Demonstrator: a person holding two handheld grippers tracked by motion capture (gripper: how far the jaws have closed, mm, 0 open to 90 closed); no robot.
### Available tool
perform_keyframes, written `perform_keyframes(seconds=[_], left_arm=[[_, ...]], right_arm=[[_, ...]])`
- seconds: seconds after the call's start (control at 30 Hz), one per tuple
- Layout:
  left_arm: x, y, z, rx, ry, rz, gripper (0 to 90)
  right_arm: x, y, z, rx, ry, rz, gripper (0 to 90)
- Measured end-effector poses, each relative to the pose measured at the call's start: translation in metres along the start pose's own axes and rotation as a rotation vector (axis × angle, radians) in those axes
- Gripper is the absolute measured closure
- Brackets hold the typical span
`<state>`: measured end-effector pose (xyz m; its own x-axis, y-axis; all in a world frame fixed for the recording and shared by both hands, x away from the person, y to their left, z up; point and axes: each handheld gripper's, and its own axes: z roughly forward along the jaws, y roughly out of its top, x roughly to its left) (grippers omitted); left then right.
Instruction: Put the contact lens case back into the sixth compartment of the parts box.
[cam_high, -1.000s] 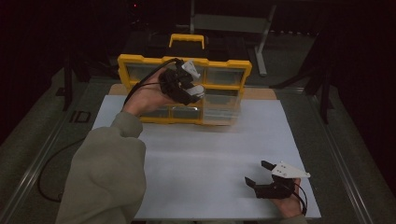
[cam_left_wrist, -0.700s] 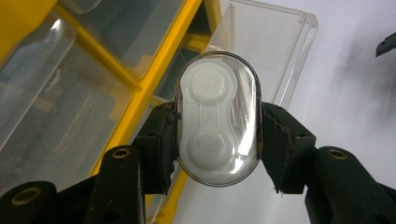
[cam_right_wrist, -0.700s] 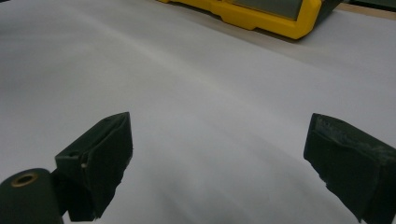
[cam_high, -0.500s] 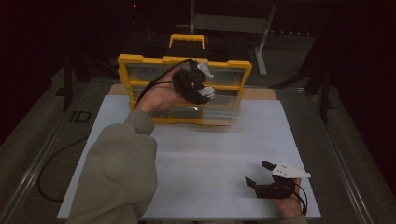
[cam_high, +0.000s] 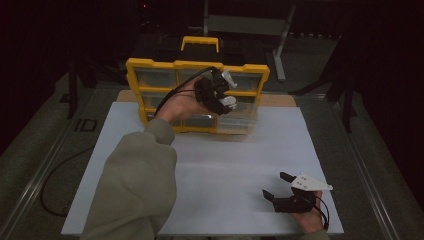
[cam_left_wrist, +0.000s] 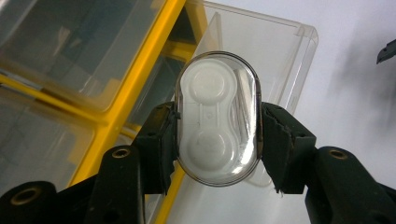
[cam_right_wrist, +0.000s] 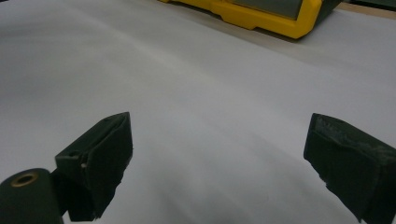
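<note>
**Claw holds a small see-through case over the yellow box**

Left claw (cam_left_wrist: 217, 140) squeezes a small clear case (cam_left_wrist: 218, 116) with white round cups inside. It hangs over the yellow box (cam_high: 150, 65), by an open clear drawer (cam_left_wrist: 275, 60). Right claw (cam_high: 281, 186) rests wide open on the white table (cam_high: 220, 165), with nothing in it.

From my seat at the controls: organizer (cam_high: 150, 67) sits at 12 o'clock on the far edge of the mat (cam_high: 225, 160). My left gripper (cam_high: 220, 95) hangs over its right half, with the case (cam_left_wrist: 218, 116) between the jaws, right above the open bin (cam_left_wrist: 280, 51). Right gripper (cam_high: 281, 186) is down at 5 o'clock on the mat, well apart from all that.
</note>
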<state>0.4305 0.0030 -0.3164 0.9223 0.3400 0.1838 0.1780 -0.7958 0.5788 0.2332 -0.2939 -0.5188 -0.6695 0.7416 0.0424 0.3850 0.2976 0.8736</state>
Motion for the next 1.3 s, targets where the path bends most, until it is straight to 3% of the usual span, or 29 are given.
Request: perform_keyframes(seconds=[0.3,0.4,0.5,0.6,0.67,0.9,1.1,1.13,1.17,1.23,1.3], left_arm=[[-0.001,0.002,0.015,0.017,-0.009,-0.017,48.3],[-0.001,-0.002,0.011,-0.005,0.001,-0.047,32.9],[-0.003,-0.011,0.001,-0.071,0.04,-0.074,17.9],[-0.004,-0.024,-0.009,-0.102,0.052,-0.115,10.8],[-0.007,-0.039,-0.015,-0.104,0.064,-0.123,4.3],[-0.019,-0.099,-0.032,-0.155,0.124,-0.186,0.9],[-0.038,-0.152,-0.047,-0.208,0.224,-0.246,0.0],[-0.038,-0.152,-0.047,-0.208,0.224,-0.246,0.0],[-0.044,-0.17,-0.05,-0.228,0.257,-0.286,0.0],[-0.051,-0.191,-0.051,-0.248,0.294,-0.325,0.0],[-0.057,-0.208,-0.051,-0.268,0.306,-0.361,0.0]], right_arm=[[-0.001,0.0,-0.001,-0.004,-0.003,0.0,8.1],[-0.001,0.0,-0.001,-0.006,-0.005,-0.001,8.1],[-0.001,0.0,-0.001,-0.008,-0.005,-0.001,8.1],[-0.001,0.0,-0.001,-0.007,-0.005,0.001,8.1],[0.0,0.0,-0.002,-0.01,-0.005,0.002,8.1],[0.0,0.0,-0.002,-0.017,-0.006,-0.001,8.1],[0.001,0.001,-0.002,-0.02,-0.01,0.002,8.1],[0.001,0.001,-0.002,-0.02,-0.01,0.002,8.1],[0.001,0.001,-0.002,-0.021,-0.009,0.003,8.1],[0.001,0.001,-0.002,-0.023,-0.01,0.001,8.1],[0.002,0.001,-0.001,-0.025,-0.01,0.001,8.1]])
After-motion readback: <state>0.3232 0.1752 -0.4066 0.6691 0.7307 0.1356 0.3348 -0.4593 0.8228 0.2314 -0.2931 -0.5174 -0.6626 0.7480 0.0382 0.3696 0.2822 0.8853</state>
